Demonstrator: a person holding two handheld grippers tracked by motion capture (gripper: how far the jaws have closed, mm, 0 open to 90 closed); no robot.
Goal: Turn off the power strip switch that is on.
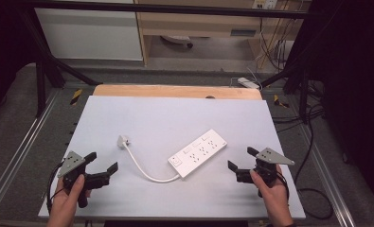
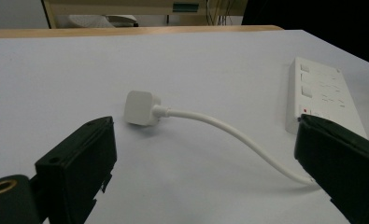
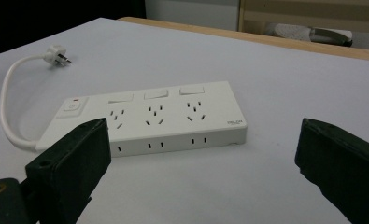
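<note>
Clearly nothing is begun: both the left gripper (image 1: 102, 167) and right gripper (image 1: 240, 159) gape wide and empty at the frame's bottom, the strip (image 1: 198, 152) and plug (image 1: 123, 141) untouched mid-frame

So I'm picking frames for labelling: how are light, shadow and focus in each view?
High view: even light on the table, dark surroundings, power strip sharp. Left gripper view: plug crisp with a soft shadow, near jaws blurred. Right gripper view: sockets sharp, jaws soft.

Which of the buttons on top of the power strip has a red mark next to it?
The square master switch at the cord end of the power strip; the three rectangular switches beside it are plain white.
</note>
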